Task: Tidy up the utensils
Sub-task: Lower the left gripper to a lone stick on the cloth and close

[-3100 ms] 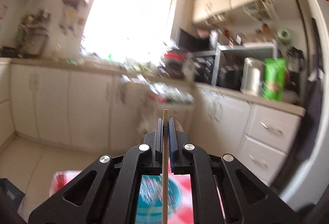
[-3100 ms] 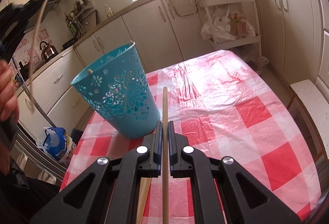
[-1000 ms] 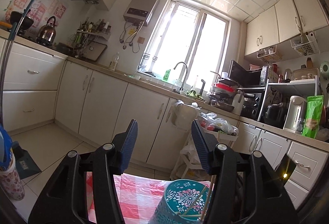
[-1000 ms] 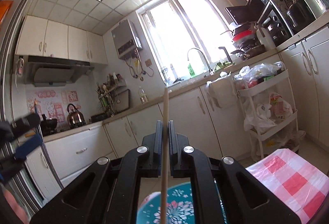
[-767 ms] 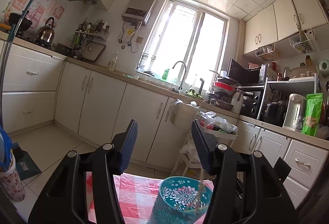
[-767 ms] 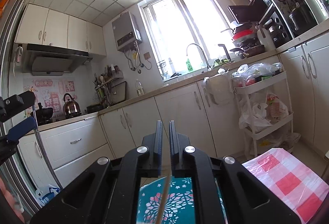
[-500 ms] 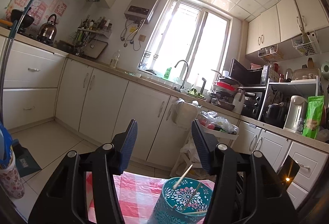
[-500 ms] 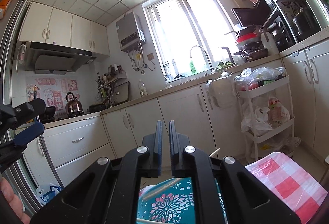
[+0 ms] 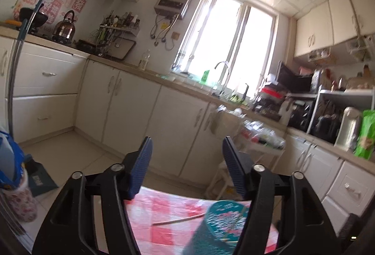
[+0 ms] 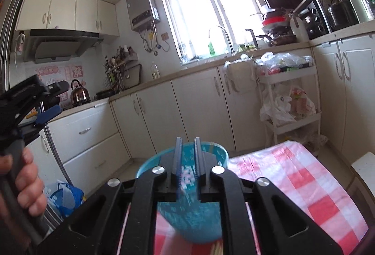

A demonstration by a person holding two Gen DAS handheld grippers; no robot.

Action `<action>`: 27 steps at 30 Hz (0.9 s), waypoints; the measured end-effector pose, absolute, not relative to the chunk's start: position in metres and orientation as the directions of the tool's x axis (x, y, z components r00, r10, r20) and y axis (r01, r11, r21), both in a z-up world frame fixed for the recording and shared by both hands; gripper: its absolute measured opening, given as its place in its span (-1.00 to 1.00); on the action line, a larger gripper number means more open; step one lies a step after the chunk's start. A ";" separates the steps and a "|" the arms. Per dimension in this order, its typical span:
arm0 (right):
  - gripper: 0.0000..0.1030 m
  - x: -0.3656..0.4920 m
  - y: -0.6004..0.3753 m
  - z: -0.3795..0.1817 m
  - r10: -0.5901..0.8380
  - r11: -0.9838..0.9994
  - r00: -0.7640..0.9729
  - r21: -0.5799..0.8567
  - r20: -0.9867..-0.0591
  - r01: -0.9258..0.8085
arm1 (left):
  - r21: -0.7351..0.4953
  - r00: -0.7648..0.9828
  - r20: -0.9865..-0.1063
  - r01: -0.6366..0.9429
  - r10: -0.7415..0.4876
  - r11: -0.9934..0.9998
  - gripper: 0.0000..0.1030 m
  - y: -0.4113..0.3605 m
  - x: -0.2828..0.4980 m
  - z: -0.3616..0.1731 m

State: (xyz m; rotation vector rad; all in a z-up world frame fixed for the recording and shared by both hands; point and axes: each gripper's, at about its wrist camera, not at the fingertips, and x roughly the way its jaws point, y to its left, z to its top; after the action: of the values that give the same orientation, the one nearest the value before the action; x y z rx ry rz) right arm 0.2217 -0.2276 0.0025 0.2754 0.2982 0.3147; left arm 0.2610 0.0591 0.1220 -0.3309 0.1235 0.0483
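Observation:
A teal perforated cup [image 9: 218, 226] stands on the red-and-white checked tablecloth [image 9: 164, 215], with chopstick ends showing inside it. One wooden chopstick [image 9: 178, 220] lies on the cloth left of the cup. My left gripper [image 9: 186, 154] is wide open and empty, above and behind the cup. In the right wrist view the teal cup [image 10: 211, 196] sits just beyond my right gripper [image 10: 187, 149], whose jaws stand a narrow gap apart with nothing between them. The left gripper [image 10: 44, 112] shows at the far left there, held by a hand.
White kitchen cabinets [image 10: 192, 109] and a counter run behind the table. A white trolley with plastic bags [image 10: 288, 95] stands at the right. A blue bag [image 10: 63, 196] sits on the floor at the left. A white stool [image 10: 365, 166] is at the table's right edge.
The right gripper let its chopstick drop into the cup and now points lower, close over the cup. The left gripper stays open and has shifted, so the cup sits lower right.

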 end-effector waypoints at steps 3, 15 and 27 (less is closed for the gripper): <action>-0.43 0.206 -0.234 -0.021 0.337 0.924 0.865 0.306 -0.373 -0.228 | -0.226 0.952 -0.301 -0.118 0.046 0.967 0.36 0.068 0.296 0.102; -0.28 0.206 -0.247 -0.083 0.369 0.920 0.700 0.348 -0.611 -0.182 | 0.273 0.677 -0.734 0.217 0.057 0.937 0.38 0.005 0.449 -0.053; -0.17 0.203 -0.257 -0.079 0.381 0.910 0.692 0.380 -0.614 -0.164 | 0.254 0.571 -0.821 0.320 0.028 0.913 -1.00 -0.009 0.449 -0.092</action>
State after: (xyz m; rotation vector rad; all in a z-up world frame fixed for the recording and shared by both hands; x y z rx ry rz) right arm 0.2027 -0.2569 -0.0794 0.3080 0.7489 0.3101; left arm 0.4487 -0.0093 -0.0925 0.4004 0.9541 -0.1763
